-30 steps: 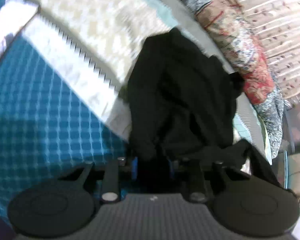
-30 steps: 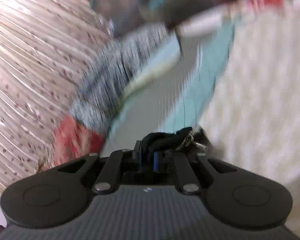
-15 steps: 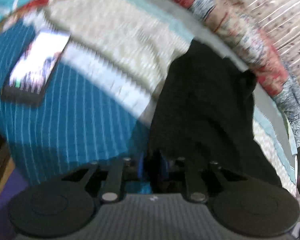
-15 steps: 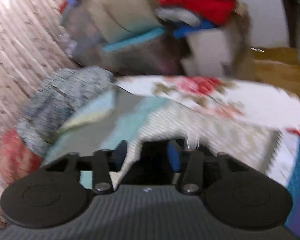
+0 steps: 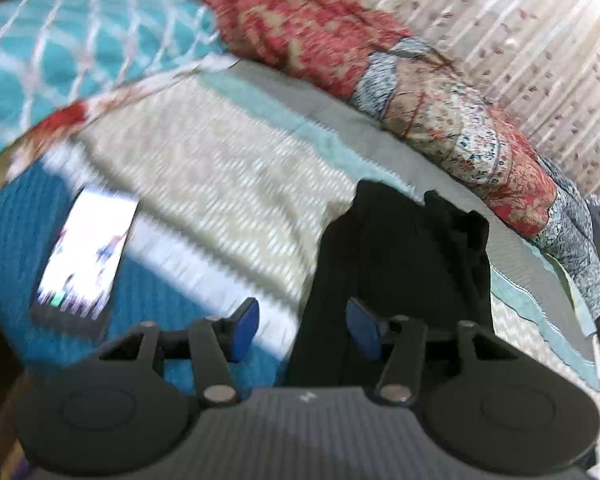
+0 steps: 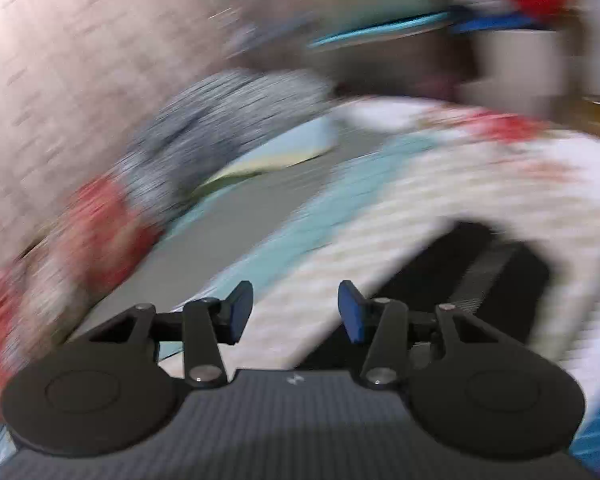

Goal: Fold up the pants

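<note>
Left wrist view: the black pants [image 5: 404, 264] lie in a rumpled heap on the bed [image 5: 228, 176], with the left gripper [image 5: 304, 326] spread wide at their near edge, clasping nothing. One blue pad sits against the dark cloth and the other hangs over the bedspread to the side; whether that pad actually touches the fabric cannot be told through the blur. A phone [image 5: 86, 252] with a lit screen lies on the blue part of the cover, well to the left of the pants, and a red patterned quilt [image 5: 452, 120] is bunched along the far side beyond them, against a pale curtain [image 5: 520, 32].

Right wrist view, badly smeared by motion: the right gripper [image 6: 296, 310] is likewise parted and empty, pointed over the cream weave of the bed, with the pants showing only as a dark shape to its right.

Judging by this, the work sits between grasps: the garment is down on the bed and neither tool has hold of it. No fold is finished; the cloth is bunched, two dark lobes sticking up at its far end, with no flat panel or straight crease visible. The next move probably calls for both grippers to find matching edges, likely waistband or hems, pinch them firmly, and draw the fabric flat before doubling it over. Which end of the pants is which cannot be made out in black cloth at this sharpness.
</note>
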